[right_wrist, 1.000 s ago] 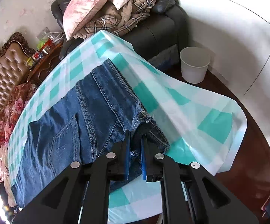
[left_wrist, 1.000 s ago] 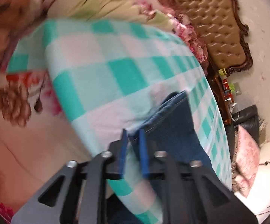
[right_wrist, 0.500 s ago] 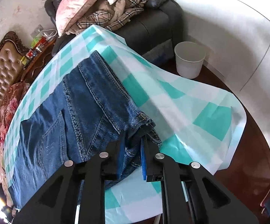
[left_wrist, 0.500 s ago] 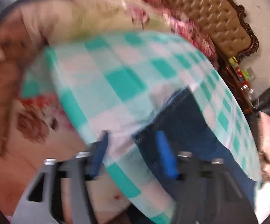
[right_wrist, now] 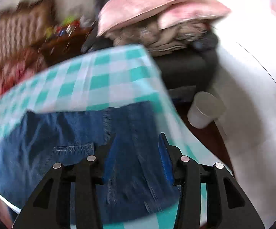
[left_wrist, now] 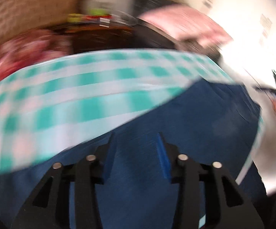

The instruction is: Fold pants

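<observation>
Blue denim pants (left_wrist: 204, 118) lie flat on a table under a teal and white checked cloth (left_wrist: 65, 95). In the right wrist view the pants (right_wrist: 65, 131) show a back pocket and a frayed hem near the front. My left gripper (left_wrist: 137, 145) is open just above the denim, holding nothing. My right gripper (right_wrist: 137, 145) is open over the frayed end of the pants, holding nothing. Both views are motion blurred.
A dark sofa (right_wrist: 185, 66) piled with pink pillows (right_wrist: 153, 3) and plaid blankets stands behind the table. A white waste bin (right_wrist: 204, 110) sits on the floor at the right. A tufted brown headboard (right_wrist: 23, 30) and floral bedding (left_wrist: 17, 53) are at the left.
Both grippers were shut on the pants a second ago. The left opened first, the right after. Both views have swung round to look along the table towards the sofa.
</observation>
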`<control>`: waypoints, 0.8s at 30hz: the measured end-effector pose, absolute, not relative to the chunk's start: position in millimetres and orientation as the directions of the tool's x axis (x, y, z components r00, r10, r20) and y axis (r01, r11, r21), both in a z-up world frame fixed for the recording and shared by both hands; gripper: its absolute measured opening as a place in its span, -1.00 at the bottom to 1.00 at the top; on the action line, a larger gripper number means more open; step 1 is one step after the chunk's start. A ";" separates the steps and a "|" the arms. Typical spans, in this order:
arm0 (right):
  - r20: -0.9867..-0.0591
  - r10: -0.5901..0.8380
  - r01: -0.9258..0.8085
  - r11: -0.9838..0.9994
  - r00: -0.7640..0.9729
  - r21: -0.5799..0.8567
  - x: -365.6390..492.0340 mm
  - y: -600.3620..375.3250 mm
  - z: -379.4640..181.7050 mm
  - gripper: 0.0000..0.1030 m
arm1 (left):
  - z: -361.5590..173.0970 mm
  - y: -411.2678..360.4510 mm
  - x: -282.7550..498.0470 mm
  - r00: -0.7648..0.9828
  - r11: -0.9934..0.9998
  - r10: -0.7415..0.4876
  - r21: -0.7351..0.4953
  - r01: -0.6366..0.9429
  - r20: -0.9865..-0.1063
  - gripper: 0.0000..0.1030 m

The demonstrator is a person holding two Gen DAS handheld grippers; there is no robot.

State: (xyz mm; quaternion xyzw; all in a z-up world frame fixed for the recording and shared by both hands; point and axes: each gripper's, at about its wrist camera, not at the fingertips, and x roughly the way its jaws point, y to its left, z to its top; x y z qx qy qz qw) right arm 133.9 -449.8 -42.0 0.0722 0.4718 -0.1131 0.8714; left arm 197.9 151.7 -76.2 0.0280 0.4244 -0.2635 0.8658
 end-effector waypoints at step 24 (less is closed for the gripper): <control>-0.848 -0.089 0.145 0.989 0.522 -0.015 202.6 -434.9 -78.6 -0.59 | -112.7 -16.1 309.8 0.328 0.716 -0.420 -0.087 0.692 -0.846 -0.98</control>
